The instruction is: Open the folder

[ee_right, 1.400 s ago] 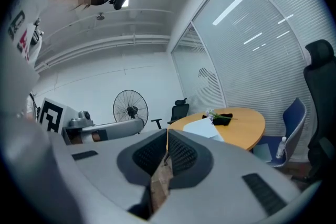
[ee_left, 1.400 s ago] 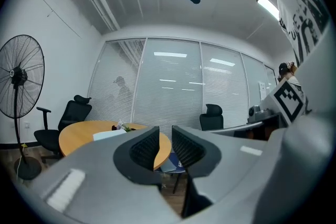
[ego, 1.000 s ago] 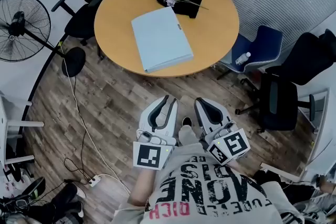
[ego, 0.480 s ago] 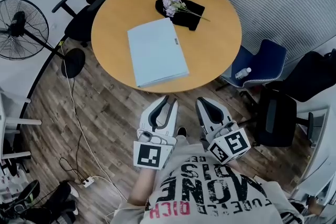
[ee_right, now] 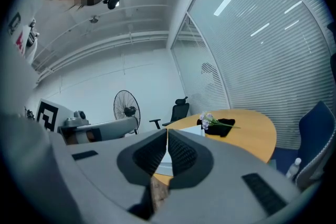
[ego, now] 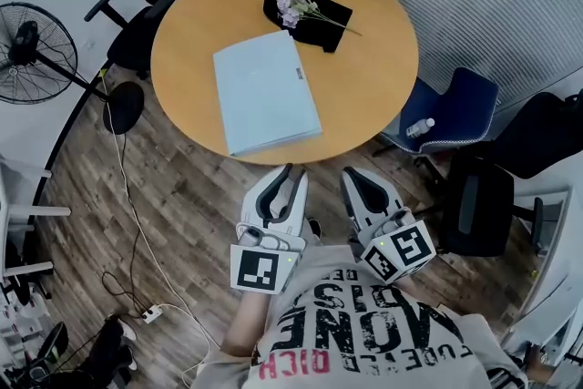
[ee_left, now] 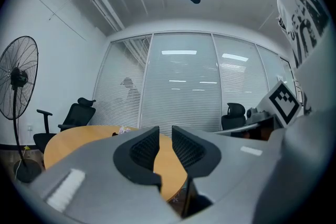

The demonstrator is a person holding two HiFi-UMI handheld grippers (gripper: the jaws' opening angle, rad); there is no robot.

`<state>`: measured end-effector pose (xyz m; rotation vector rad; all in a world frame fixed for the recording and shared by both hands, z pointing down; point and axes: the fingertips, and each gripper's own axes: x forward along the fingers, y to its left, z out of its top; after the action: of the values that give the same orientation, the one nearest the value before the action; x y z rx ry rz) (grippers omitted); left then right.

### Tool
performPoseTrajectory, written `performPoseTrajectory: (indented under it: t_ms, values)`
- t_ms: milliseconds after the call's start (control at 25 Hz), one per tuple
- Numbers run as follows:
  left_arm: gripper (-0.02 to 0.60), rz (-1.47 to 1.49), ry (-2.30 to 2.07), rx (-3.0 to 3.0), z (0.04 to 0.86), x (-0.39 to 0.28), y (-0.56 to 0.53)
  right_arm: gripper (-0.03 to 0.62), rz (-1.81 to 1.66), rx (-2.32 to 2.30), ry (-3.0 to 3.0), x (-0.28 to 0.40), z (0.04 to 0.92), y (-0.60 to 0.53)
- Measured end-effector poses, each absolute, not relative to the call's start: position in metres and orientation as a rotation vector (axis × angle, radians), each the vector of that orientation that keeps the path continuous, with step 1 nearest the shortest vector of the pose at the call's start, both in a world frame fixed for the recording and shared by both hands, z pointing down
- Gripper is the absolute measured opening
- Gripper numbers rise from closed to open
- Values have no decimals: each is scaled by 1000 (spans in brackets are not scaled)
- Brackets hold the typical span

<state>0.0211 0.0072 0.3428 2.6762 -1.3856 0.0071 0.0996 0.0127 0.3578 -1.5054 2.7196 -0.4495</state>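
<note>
While the folder (ego: 264, 91) lies closed on the table (ego: 373, 77), your left gripper (ego: 290, 173) gapes narrowly, empty; your right gripper (ego: 351, 176) pinches together.

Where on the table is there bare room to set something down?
Widest bare patch: the right of the table, bordered by the folder, the cloth and the right rim. A narrower strip lies between the folder and the left rim. Crowded: far middle, where the cloth and flowers sit close to the folder's corner.
</note>
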Motion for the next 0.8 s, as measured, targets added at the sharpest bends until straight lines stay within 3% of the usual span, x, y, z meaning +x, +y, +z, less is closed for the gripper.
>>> performPoseTrajectory:
  t_ms: [800]
  values:
    - [84, 61, -1294, 2655, 363, 13, -98, 14, -534, -1598, 2684, 95, 370, -85]
